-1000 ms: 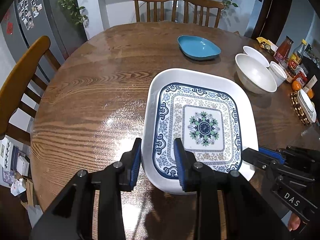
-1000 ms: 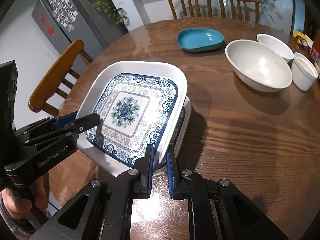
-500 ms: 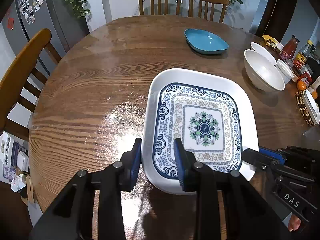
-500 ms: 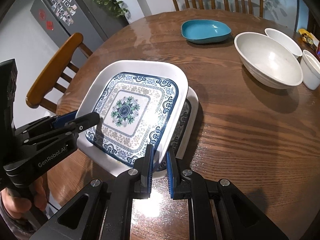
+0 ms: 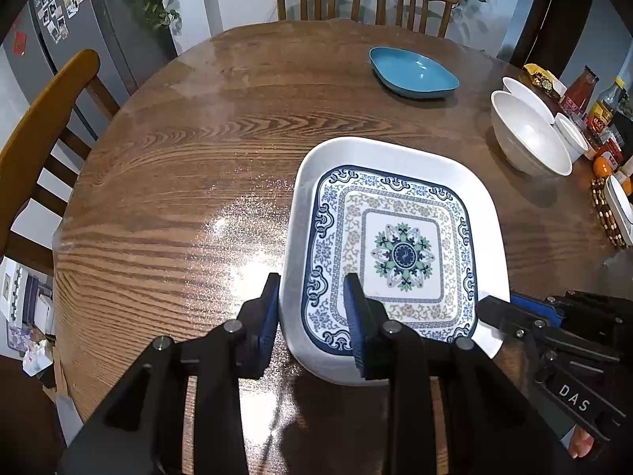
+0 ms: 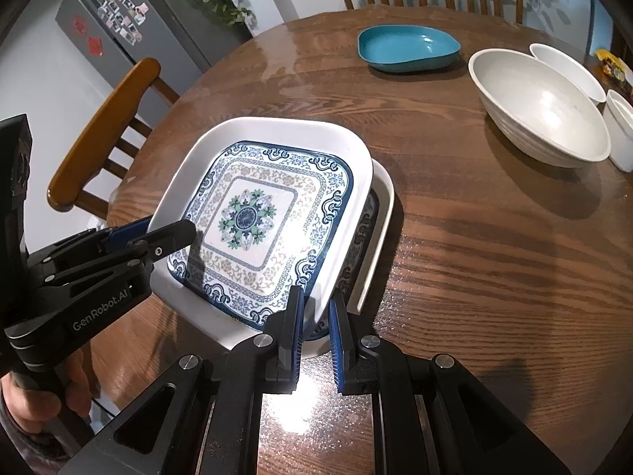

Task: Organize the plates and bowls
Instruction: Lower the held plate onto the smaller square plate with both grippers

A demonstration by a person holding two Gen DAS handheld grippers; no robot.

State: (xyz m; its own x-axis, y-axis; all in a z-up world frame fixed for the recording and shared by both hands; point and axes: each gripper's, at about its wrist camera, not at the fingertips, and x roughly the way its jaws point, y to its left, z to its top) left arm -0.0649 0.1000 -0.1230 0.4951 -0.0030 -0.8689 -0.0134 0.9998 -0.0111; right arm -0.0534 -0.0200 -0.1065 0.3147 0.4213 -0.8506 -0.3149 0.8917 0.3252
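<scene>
A square white plate with a blue floral pattern (image 5: 399,237) (image 6: 261,213) is held tilted above the table. My left gripper (image 5: 310,308) is shut on its near-left rim. My right gripper (image 6: 316,316) is shut on its other near rim; it also shows in the left wrist view (image 5: 514,312). A second patterned plate (image 6: 376,229) lies on the table under the held one, mostly hidden. A teal dish (image 5: 413,73) (image 6: 407,47) sits further back. A large white bowl (image 5: 528,140) (image 6: 542,107) stands at the right.
A smaller white bowl (image 6: 565,67) and a white cup (image 6: 621,126) stand behind the large bowl. Bottles (image 5: 581,91) and a beaded mat with a dish (image 5: 611,209) line the right edge. Wooden chairs (image 5: 35,126) ring the round table (image 5: 178,182).
Both grippers have moved back and up with the plate. The lower plate shows more from under the held one. The far dishes look further away.
</scene>
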